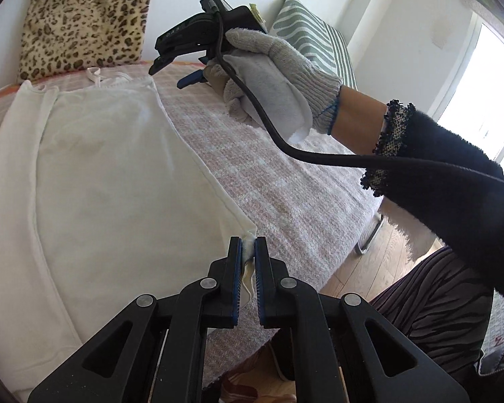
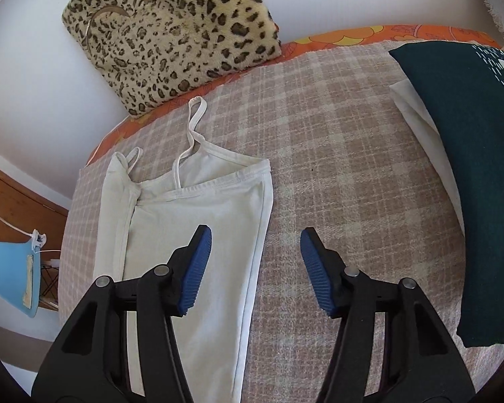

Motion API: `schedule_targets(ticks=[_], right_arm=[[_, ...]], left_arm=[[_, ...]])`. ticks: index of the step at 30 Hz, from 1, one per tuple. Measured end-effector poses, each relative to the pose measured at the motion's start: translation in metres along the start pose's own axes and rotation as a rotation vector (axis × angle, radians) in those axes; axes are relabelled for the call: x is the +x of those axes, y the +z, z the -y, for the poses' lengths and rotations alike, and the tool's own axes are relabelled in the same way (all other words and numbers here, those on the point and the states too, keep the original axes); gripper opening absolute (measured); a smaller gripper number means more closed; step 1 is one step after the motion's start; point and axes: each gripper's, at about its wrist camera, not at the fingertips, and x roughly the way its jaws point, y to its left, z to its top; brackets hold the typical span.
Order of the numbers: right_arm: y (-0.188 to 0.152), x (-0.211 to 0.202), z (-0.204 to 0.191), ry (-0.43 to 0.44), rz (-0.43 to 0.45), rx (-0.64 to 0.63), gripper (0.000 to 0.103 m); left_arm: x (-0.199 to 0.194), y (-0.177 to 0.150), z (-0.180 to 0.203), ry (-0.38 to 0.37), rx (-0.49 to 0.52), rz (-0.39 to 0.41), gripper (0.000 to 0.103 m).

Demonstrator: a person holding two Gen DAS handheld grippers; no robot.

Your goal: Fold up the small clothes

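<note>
A white strappy camisole (image 1: 111, 174) lies flat on the checked bed cover, folded lengthwise along its left side; it also shows in the right wrist view (image 2: 198, 221) with its straps toward the wall. My left gripper (image 1: 248, 252) is shut on the camisole's bottom hem corner near the bed's edge. My right gripper (image 2: 256, 268) is open and empty, hovering above the camisole's right edge; in the left wrist view it (image 1: 171, 74) is held by a gloved hand over the far part of the bed.
A leopard-print cushion (image 2: 181, 33) leans on the wall behind the camisole. A folded dark green garment (image 2: 473, 174) on a white one lies at the right. A striped cushion (image 1: 316, 40) stands further along. The bed edge and wooden floor (image 1: 379, 255) are at right.
</note>
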Motion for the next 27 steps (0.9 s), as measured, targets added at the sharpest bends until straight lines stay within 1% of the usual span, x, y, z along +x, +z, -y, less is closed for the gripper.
schedule_targets(ticks=[2, 4, 7, 8, 9, 13, 16, 21, 24, 27], right_arm=[[0.007, 0.015, 0.0, -0.014, -0.001, 0.012, 0.056], [0.011, 0.027, 0.002, -0.013, 0.001, 0.039, 0.05], [0.014, 0.033, -0.002, -0.041, 0.027, 0.033, 0.031], [0.016, 0.036, -0.005, -0.044, 0.019, 0.022, 0.015], [0.016, 0.037, -0.007, -0.058, 0.016, 0.017, 0.008], [0.019, 0.032, -0.013, -0.093, 0.037, 0.026, 0.006], [0.024, 0.02, -0.027, -0.103, 0.066, 0.014, 0.006], [0.029, 0.014, -0.07, -0.137, 0.067, -0.084, 0.005], [0.028, 0.021, -0.097, -0.17, 0.051, -0.148, 0.005], [0.026, 0.032, -0.12, -0.192, 0.034, -0.185, 0.005]], left_arm=[[-0.004, -0.002, -0.007, -0.001, -0.031, 0.004, 0.006], [-0.007, -0.004, -0.013, -0.004, -0.055, 0.003, 0.006], [-0.01, -0.006, -0.019, -0.003, -0.075, -0.002, 0.006], [-0.01, -0.008, -0.021, -0.006, -0.081, -0.004, 0.006], [-0.012, -0.009, -0.022, -0.004, -0.087, -0.004, 0.006], [-0.016, -0.011, -0.026, -0.018, -0.125, 0.003, 0.005], [-0.021, -0.012, -0.024, -0.008, -0.108, 0.017, 0.005], [-0.03, -0.019, -0.026, -0.001, -0.113, 0.02, 0.005], [-0.036, -0.023, -0.032, 0.004, -0.13, 0.025, 0.005], [-0.044, -0.027, -0.038, 0.016, -0.142, 0.041, 0.005]])
